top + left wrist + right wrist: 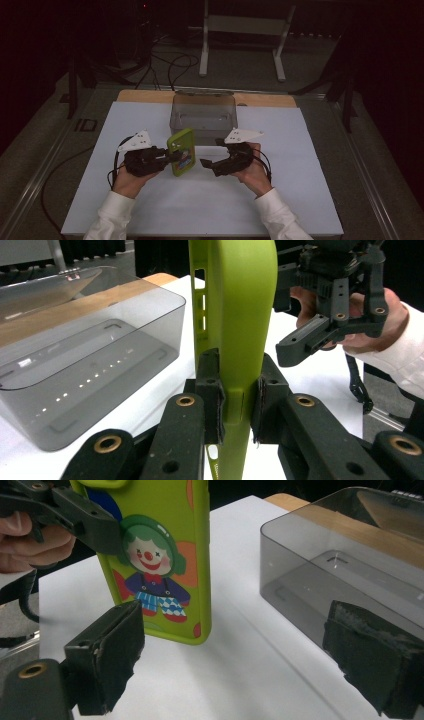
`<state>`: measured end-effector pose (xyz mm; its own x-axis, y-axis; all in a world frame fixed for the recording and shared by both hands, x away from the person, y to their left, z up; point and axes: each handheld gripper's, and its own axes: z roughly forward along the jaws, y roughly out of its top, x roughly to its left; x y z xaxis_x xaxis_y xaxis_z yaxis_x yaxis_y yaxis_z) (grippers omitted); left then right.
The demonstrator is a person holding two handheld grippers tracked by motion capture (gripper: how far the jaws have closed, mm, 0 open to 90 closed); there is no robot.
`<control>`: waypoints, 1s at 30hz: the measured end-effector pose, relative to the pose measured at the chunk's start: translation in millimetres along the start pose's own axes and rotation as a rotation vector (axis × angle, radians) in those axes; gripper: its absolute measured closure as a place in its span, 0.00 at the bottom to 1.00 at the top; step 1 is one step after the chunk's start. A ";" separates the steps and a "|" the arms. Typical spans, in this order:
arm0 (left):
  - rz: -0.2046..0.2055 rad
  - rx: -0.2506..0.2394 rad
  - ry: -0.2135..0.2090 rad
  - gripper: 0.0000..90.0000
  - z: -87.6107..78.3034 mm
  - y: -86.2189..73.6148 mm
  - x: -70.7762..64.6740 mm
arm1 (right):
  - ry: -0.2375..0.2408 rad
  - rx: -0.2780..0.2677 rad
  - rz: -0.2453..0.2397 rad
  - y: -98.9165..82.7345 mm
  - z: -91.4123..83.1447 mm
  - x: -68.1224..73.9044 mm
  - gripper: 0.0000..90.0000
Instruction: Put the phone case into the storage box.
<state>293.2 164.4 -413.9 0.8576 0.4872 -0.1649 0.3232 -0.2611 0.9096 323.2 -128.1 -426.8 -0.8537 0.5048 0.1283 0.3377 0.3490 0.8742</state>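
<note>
From my seat, the left claw [172, 156] had its pads clamped on the edge of the green phone case [181, 151], holding it upright above the white sheet [200, 200] on the counter, just in front of the clear grey bin [204, 114]. In the left claw view the case [235, 315] ran out of frame at the top, and the pads covered the stretch they gripped, so I could not see that part of its rim. The right claw [204, 163] stood wide with nothing between its pads, just beside the case and apart from it; in its own view the case [165, 555] showed a clown picture, though the top was cut off and the left claw [85, 520] crossed in front of its upper corner. The bin [350, 570] sat close on the far side, its near wall close behind the case; through the tinted plastic I could make out only faint marks on its floor. I saw bare sheet toward the near edge and out to both sides, while the room beyond the counter was too dark to read.
</note>
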 end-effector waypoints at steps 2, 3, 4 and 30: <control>0.006 -0.001 -0.009 0.87 0.3 0.0 -1.3 | 0.002 -0.005 0.006 -0.1 0.9 0.4 0.11; 0.007 -0.003 -0.014 0.87 0.4 -0.1 -2.1 | 0.004 -0.010 0.010 -0.1 1.2 0.5 0.11; 0.008 -0.006 -0.022 0.87 0.5 -0.1 -3.0 | 0.008 -0.014 0.010 0.1 1.4 0.7 0.11; 0.071 -0.022 -0.154 0.87 6.4 5.1 -18.6 | 0.254 -0.074 -0.027 1.2 2.7 7.9 0.55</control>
<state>281.5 148.6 -408.6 0.9296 0.3345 -0.1547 0.2522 -0.2714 0.9288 318.0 -121.6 -426.0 -0.9372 0.2781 0.2104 0.2919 0.2959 0.9095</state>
